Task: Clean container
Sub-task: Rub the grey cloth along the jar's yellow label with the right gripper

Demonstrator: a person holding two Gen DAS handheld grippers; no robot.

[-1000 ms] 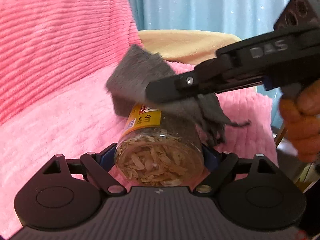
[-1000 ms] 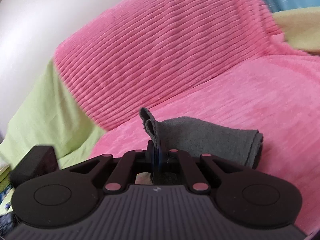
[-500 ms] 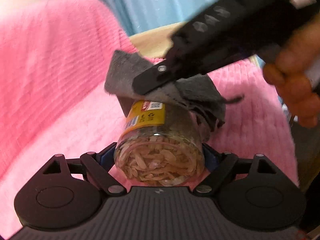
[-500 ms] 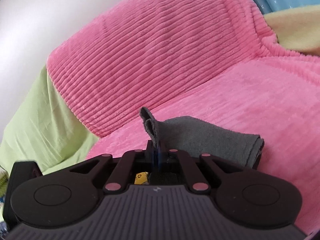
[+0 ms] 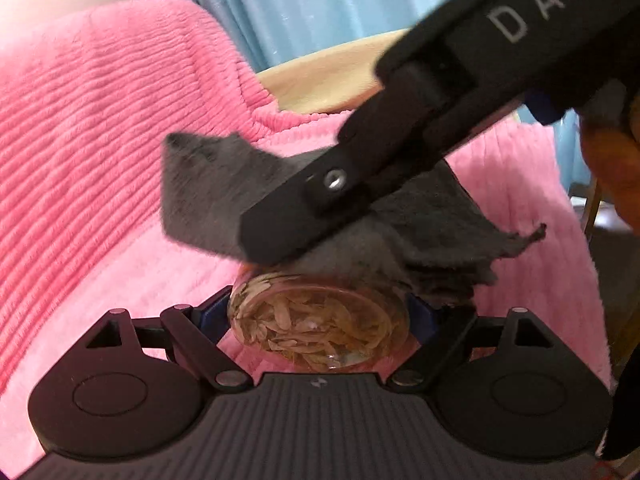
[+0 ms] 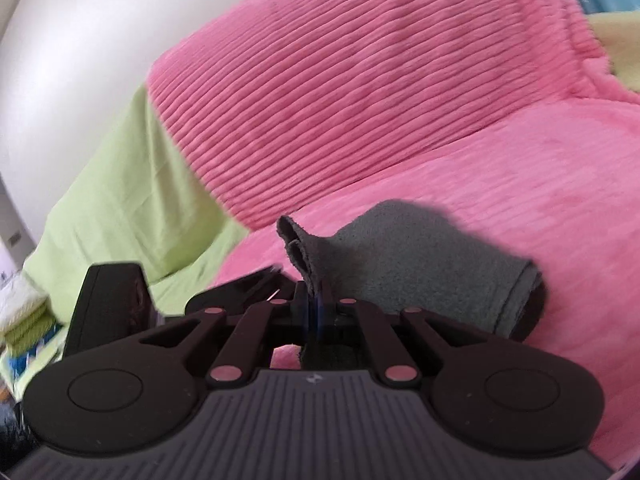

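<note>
L gripper (image 5: 320,316) jaws clamp clear jar (image 5: 320,330) of dried flakes, above pink blanket (image 5: 100,140). R gripper (image 6: 314,300) jaws pinch grey cloth (image 5: 208,188), draped on jar's top side.

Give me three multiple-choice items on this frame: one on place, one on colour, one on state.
1. Where is the cloth?
A. Draped over the jar
B. Folded on the floor
C. Inside the jar

2. What colour is the blanket behind?
A. Blue
B. Pink
C. White

3. How are the left tongs?
A. Open and empty
B. Shut on the cloth
C. Shut on the jar

Key: 1 A, the cloth covers the jar from above. 2 B, ribbed pink fabric fills both views. 3 C, the jar sits clamped between the fingers, while the right tongs pinch the cloth.
</note>
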